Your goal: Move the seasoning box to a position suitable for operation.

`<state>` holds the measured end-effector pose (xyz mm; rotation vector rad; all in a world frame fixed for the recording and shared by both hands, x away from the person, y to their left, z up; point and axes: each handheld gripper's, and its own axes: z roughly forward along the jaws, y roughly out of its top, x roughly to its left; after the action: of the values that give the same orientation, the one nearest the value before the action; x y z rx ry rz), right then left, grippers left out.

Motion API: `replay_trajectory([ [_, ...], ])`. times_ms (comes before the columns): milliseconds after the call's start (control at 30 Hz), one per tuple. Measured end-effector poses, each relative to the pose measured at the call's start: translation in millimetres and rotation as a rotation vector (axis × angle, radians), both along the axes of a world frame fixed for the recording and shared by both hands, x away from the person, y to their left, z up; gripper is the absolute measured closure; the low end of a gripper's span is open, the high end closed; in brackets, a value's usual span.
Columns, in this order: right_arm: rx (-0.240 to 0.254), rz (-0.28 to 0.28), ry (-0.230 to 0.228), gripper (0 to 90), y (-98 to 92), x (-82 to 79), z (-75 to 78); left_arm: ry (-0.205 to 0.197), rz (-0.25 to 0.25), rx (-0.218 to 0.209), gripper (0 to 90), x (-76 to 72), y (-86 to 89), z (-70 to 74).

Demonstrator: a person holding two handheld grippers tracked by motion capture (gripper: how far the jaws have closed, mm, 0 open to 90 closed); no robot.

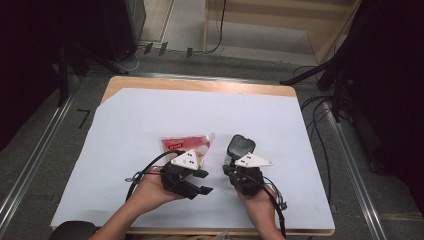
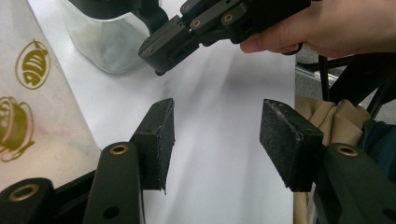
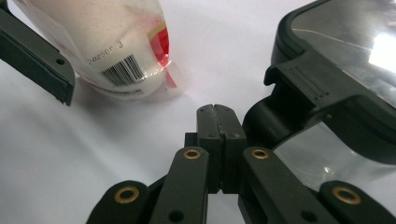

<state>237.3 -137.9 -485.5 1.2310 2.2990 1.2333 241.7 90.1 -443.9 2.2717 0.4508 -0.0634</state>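
— Left tongs: spread, nothing between pads, low over white worktop, just right of red-and-clear pouch.
— Right tongs?
— Pressed together, empty. Tips touching or just beside black-lidded clear container.
— Pouch vs container?
— Side by side mid-worktop, pouch left, slightly apart.

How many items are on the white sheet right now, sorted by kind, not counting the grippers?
Clear pouch of powder with red print: 1
Black-lidded clear container: 1
Total: 2
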Motion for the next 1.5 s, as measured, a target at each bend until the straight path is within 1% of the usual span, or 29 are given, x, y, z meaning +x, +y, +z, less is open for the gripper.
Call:
replay_trajectory([
  [33, 0.000, 0.000, 0.000, 90.0, 0.0, 0.0, 0.0, 0.000, 0.000, 0.000, 46.1, 0.0, 0.0, 0.0],
  [67, 0.001, -0.003, 0.006, 90.0, -1.0, -0.7, 0.3, -0.002, 0.000, 0.010, 46.1, -0.2, 0.1, 0.7],
  [100, -0.001, -0.007, 0.007, 90.0, -2.1, -1.2, 0.5, -0.002, -0.003, 0.000, 46.1, -0.3, -0.1, 0.2],
  [233, -0.005, -0.012, 0.010, 90.0, -9.4, -3.8, 2.0, -0.003, -0.001, 0.003, 45.9, -0.3, 0.4, 0.4],
  [300, -0.014, -0.017, 0.011, 90.0, -13.9, -5.1, 4.0, 0.000, -0.001, -0.003, 46.0, -0.1, 0.6, 0.4],
  [367, -0.019, -0.033, 0.011, 90.0, -18.8, -5.6, 5.7, 0.001, 0.002, -0.008, 46.0, -0.1, 1.0, 0.8],
  [467, -0.013, -0.054, 0.020, 90.0, -27.5, -6.2, 6.6, -0.001, 0.004, -0.005, 46.0, -0.8, 1.6, 1.7],
  [500, -0.020, -0.059, 0.022, 90.0, -29.5, -6.5, 6.8, -0.002, 0.001, 0.000, 46.0, -1.1, 2.1, 2.4],
  [567, -0.019, -0.070, 0.028, 90.0, -34.4, -7.2, 7.0, -0.005, -0.003, -0.003, 46.0, -2.4, 2.8, 3.3],
  [633, -0.027, -0.074, 0.029, 90.0, -39.4, -7.1, 7.8, -0.009, -0.002, 0.009, 46.0, -3.8, 4.4, 5.4],
  [700, -0.041, -0.064, 0.026, 90.0, -44.5, -7.1, 8.1, -0.009, -0.001, 0.005, 46.1, -4.9, 6.8, 7.4],
  [733, -0.044, -0.068, 0.025, 90.0, -47.3, -7.5, 8.1, -0.012, -0.001, 0.007, 46.0, -5.3, 8.6, 8.7],
  [800, -0.047, -0.078, 0.036, 90.0, -53.6, -7.4, 9.0, -0.016, 0.002, 0.004, 46.0, -5.9, 12.3, 11.4],
  [833, -0.051, -0.082, 0.038, 90.0, -57.2, -6.7, 9.3, -0.018, 0.004, 0.013, 46.0, -5.8, 14.5, 13.3],
  [867, -0.047, -0.089, 0.042, 90.0, -60.3, -6.0, 9.4, -0.017, 0.006, 0.005, 45.9, -5.7, 15.7, 13.6],
  [900, -0.038, -0.099, 0.057, 90.0, -65.7, -4.5, 10.0, -0.014, 0.009, 0.008, 45.8, -5.3, 17.3, 14.7],
  [967, -0.038, -0.101, 0.062, 90.0, -68.7, -3.4, 10.3, -0.012, 0.015, 0.008, 45.8, -4.5, 19.9, 15.3],
  [1000, -0.040, -0.105, 0.066, 90.0, -71.9, -1.9, 10.9, -0.010, 0.017, 0.015, 45.8, -4.1, 20.5, 15.6],
  [1033, -0.038, -0.113, 0.073, 90.0, -74.9, -0.8, 11.5, -0.011, 0.018, 0.014, 45.8, -4.0, 20.8, 15.5],
  [1067, -0.038, -0.125, 0.079, 90.0, -82.2, 1.9, 12.2, -0.008, 0.017, 0.009, 45.8, -3.8, 20.8, 15.3],
  [1100, -0.038, -0.125, 0.079, 90.0, -82.2, 1.9, 12.2, -0.006, 0.016, 0.010, 45.8, -3.9, 20.8, 15.3],
  [1233, -0.029, -0.139, 0.103, 90.0, -96.1, 8.6, 11.9, -0.006, 0.013, 0.012, 45.8, -4.5, 21.3, 15.4],
  [1300, -0.037, -0.154, 0.107, 90.0, -102.0, 12.1, 11.4, -0.005, 0.013, 0.018, 45.8, -4.2, 22.2, 15.8],
  [1400, -0.039, -0.169, 0.120, 90.0, -109.9, 18.6, 9.9, -0.002, 0.020, 0.008, 45.8, -3.7, 23.5, 15.4],
  [1500, -0.059, -0.172, 0.120, 90.0, -114.9, 24.1, 8.4, 0.003, 0.025, 0.003, 45.8, -3.0, 23.5, 14.4],
])
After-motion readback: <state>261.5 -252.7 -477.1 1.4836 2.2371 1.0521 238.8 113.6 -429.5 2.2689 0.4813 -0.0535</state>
